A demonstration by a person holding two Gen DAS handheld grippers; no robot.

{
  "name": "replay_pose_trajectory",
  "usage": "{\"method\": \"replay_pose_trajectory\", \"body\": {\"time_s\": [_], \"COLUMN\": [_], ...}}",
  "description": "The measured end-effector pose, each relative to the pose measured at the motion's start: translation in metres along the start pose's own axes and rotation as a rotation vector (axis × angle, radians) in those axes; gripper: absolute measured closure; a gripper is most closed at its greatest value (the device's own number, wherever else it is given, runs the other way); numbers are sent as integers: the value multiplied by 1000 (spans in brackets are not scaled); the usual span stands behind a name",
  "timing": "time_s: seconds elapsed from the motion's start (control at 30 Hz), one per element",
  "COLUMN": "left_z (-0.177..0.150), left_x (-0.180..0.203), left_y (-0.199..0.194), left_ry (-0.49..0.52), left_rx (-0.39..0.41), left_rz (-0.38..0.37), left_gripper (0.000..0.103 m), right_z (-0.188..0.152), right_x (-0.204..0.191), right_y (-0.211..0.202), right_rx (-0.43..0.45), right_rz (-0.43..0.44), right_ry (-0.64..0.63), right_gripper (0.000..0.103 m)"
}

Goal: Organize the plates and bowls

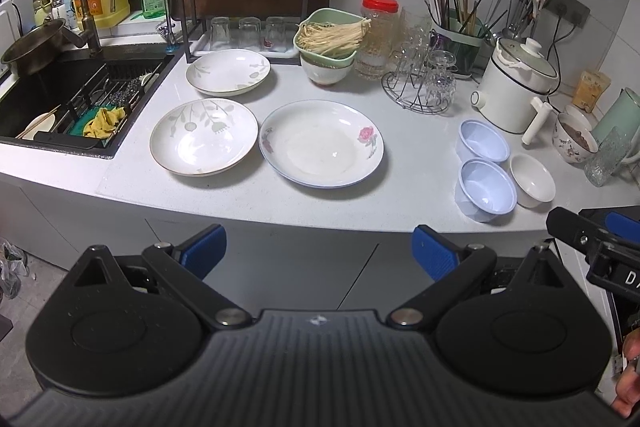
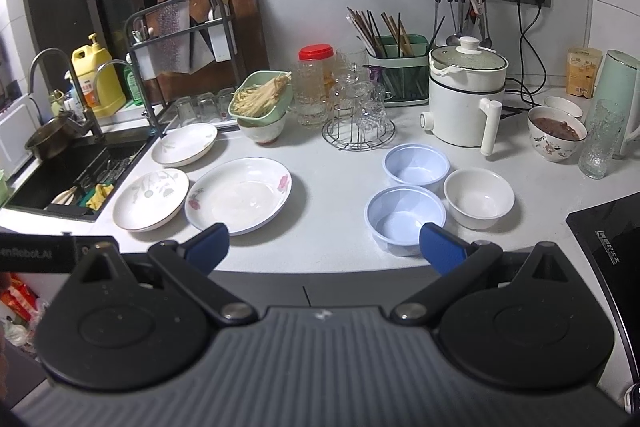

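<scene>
Three plates lie on the white counter: a rose-patterned plate (image 1: 322, 143) (image 2: 239, 195), a leaf-patterned plate (image 1: 204, 135) (image 2: 151, 199) to its left, and another leaf plate (image 1: 228, 71) (image 2: 185, 144) behind. To the right stand two pale blue bowls, the nearer blue bowl (image 1: 486, 190) (image 2: 405, 219) and the farther blue bowl (image 1: 483, 140) (image 2: 416, 163), plus a small white bowl (image 1: 532, 179) (image 2: 478, 198). My left gripper (image 1: 320, 253) hangs open before the counter edge, holding nothing. My right gripper (image 2: 324, 245) is open too, just short of the nearer blue bowl.
A sink (image 1: 60, 95) with a rack and rags lies left. A green basket of noodles (image 1: 330, 37) on a bowl, a glass rack (image 1: 420, 83), a white electric pot (image 1: 516, 87), a filled patterned bowl (image 2: 556, 133) and an induction hob (image 2: 608, 239) crowd the back and right.
</scene>
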State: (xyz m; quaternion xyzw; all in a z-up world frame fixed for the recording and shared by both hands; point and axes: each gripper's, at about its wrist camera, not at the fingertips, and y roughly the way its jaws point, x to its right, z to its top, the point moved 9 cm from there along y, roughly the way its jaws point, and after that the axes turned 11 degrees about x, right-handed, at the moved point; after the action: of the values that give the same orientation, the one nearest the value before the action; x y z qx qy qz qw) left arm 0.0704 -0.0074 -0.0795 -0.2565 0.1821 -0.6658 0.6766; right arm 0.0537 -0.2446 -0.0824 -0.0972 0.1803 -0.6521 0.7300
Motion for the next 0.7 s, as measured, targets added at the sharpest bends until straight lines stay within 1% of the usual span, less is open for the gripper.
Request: {"method": "replay_pose_trajectory", "body": {"time_s": [0.2, 0.4, 0.7], "left_z": [-3, -6, -2], "left_x": [1, -4, -2], "left_y": [4, 6, 5], "left_ry": [19, 16, 37], "left_rx": [-17, -31, -25], "left_rz": [4, 13, 8], "left_gripper": [2, 2, 2], "right_z": [-4, -5, -8], "right_x": [1, -1, -2], "right_y": [0, -2, -2], "right_rx": [-7, -2, -13], "right_rz": [1, 1, -6], "right_ry": [8, -2, 5], "right_gripper": [0, 0, 0]}}
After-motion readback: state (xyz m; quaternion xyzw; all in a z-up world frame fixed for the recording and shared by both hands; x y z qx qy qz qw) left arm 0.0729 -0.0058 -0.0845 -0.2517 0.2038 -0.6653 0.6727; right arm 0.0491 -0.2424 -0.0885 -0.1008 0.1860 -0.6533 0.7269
